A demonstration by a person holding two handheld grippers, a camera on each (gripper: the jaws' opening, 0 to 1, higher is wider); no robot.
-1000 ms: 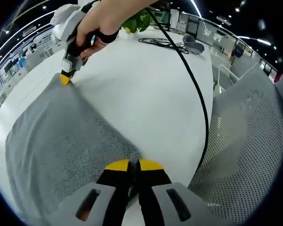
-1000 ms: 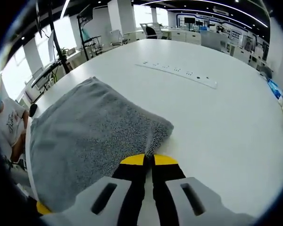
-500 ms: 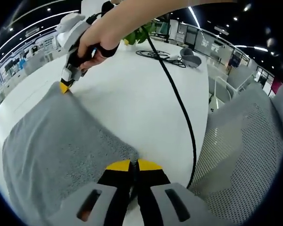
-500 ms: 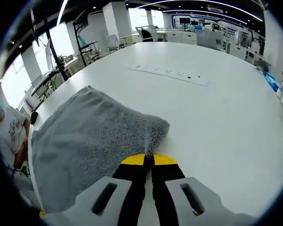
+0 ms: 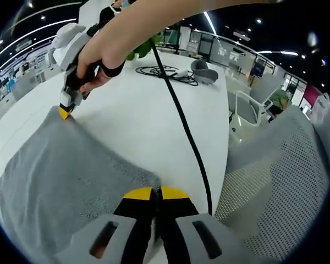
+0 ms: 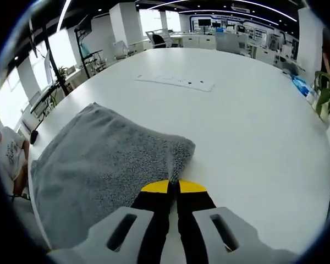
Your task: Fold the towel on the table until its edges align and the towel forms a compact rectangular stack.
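Left gripper view: left gripper [image 5: 156,193] at 6 o'clock, yellow tips pressed together on a corner of the grey towel [image 5: 60,176]. Towel spread from the center toward 8 o'clock on the white surface [image 5: 154,115]. At 10 o'clock, right gripper [image 5: 63,111], held in a hand [image 5: 99,55], tips clamped on the far towel corner. Black cable [image 5: 184,132] running from that hand down toward 5 o'clock. Coiled cord [image 5: 165,71] and a grey object near 1 o'clock, a green plant [image 5: 140,48] behind the hand. Perforated grey chair [image 5: 275,187] at 4 o'clock, off the surface.

Right gripper view: right gripper [image 6: 172,188] at 6 o'clock, tips closed on a towel corner, the cloth bunched just above them. Towel [image 6: 99,165] lying from the center toward 8 o'clock, mostly flat. White power strip [image 6: 176,82] at 12 o'clock, well apart from the towel. Plant leaves at 3 o'clock.

Progress, as a judgement: towel looks thick at the held edge, so possibly folded once already, though layers cannot be counted. Two corners of one edge gripped, ready to be carried across to the opposite edge. Still to do: laying that edge over, matching edges, and probably another fold for a compact rectangle.
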